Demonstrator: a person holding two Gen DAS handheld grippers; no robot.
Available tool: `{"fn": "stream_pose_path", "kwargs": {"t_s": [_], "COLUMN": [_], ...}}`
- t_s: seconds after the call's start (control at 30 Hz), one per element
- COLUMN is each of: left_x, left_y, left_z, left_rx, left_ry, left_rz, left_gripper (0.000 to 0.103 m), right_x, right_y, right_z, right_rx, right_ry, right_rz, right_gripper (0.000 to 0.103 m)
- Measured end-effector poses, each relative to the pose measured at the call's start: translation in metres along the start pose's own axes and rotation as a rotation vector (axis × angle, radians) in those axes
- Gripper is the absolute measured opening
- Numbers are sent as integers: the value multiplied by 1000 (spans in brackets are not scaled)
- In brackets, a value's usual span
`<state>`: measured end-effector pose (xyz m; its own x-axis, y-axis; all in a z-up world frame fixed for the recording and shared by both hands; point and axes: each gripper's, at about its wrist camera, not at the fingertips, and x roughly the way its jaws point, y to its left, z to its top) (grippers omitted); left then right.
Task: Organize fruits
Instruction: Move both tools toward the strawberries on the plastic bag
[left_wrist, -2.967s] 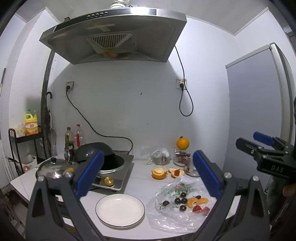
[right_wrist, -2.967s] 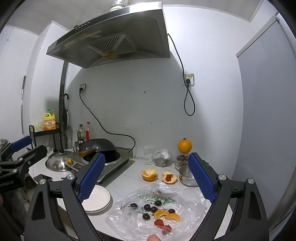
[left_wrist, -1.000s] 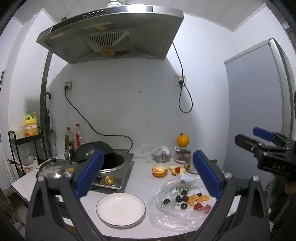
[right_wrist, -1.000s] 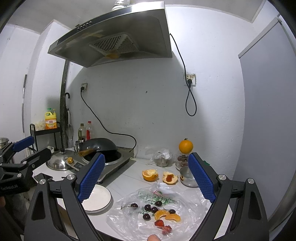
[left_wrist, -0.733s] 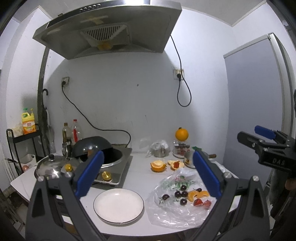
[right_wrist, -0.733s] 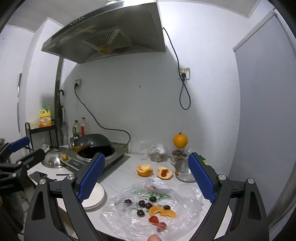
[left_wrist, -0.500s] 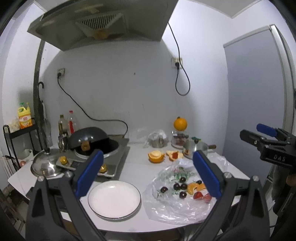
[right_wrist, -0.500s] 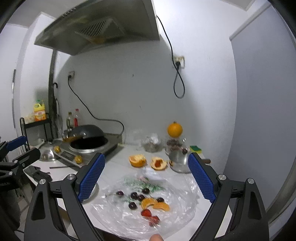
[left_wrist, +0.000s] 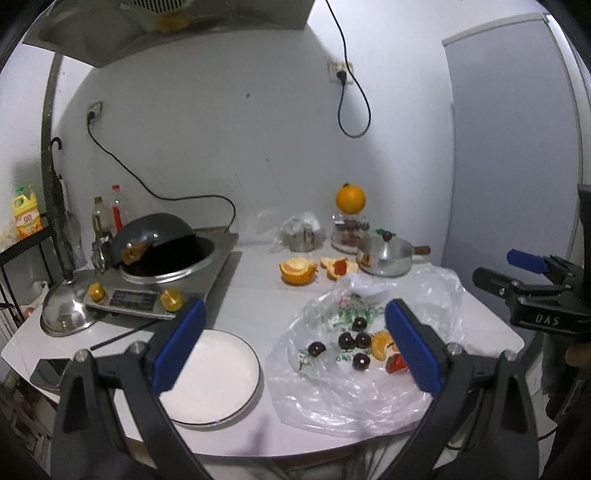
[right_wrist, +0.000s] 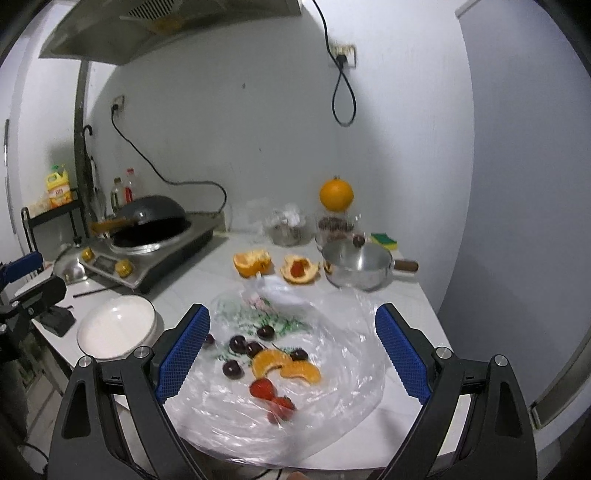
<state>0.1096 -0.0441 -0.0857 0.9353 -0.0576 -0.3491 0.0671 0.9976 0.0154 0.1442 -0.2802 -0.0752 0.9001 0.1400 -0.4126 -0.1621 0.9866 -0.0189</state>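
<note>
Both grippers hover above the near edge of the white countertop (left_wrist: 255, 291), pointing forward and slightly down, fingers spread wide with nothing between them. The left gripper (left_wrist: 293, 345) frames the gap between the white plate (left_wrist: 210, 373) and the clear plastic bag (left_wrist: 354, 373); its blue pads (left_wrist: 177, 347) stand well apart. The right gripper (right_wrist: 291, 349) hangs over the bag (right_wrist: 332, 398) itself, equally released, and appears in the left wrist view at the far right edge (left_wrist: 532, 273), held level.

The plate sits empty at the near left of the counter. Just right of it the bag lies flattened and crumpled, carrying the fruit: several dark cherries (right_wrist: 238, 345) scattered toward the plate side, two orange segments (right_wrist: 284, 363) in the middle lying with their long curve across the counter, left to right, and red strawberries (right_wrist: 271, 395) nearest the counter's front edge.

Farther back rest two opened orange peels (right_wrist: 273, 266), one cupping something red, beside a lidded steel saucepan (right_wrist: 356, 264) whose handle points right. At the left stands an induction cooker (left_wrist: 162, 280) with a dark wok (left_wrist: 155, 236) tilted in it, and a steel lid (left_wrist: 64, 312) beside it. A whole orange (left_wrist: 350, 199) perches on a glass jar against the white wall, below a range hood (right_wrist: 159, 26) and a dangling power cord (left_wrist: 351, 107).
</note>
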Motion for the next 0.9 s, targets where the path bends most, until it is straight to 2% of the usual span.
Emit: {"fn": "stream_pose_path", "kwargs": {"t_s": [0.17, 0.27, 0.43, 0.53, 0.9], "left_x": [25, 42, 67, 83, 117], "left_y": [-9, -18, -30, -39, -61], "left_z": [-5, -10, -20, -27, -45], "left_rx": [17, 30, 44, 55, 99], "left_ry": [50, 85, 141, 174, 253], "left_rz": [-11, -19, -33, -41, -63], "left_gripper": [98, 97, 97, 97, 97], "right_x": [29, 46, 76, 91, 128], "right_y": [-7, -10, -14, -14, -16], "right_z": [-13, -23, -43, -53, -77], "right_rx": [-14, -23, -50, -63, -90], "right_ry": [74, 121, 203, 242, 349], "right_rz": [9, 19, 50, 73, 161], "right_gripper": [91, 80, 70, 60, 59]}}
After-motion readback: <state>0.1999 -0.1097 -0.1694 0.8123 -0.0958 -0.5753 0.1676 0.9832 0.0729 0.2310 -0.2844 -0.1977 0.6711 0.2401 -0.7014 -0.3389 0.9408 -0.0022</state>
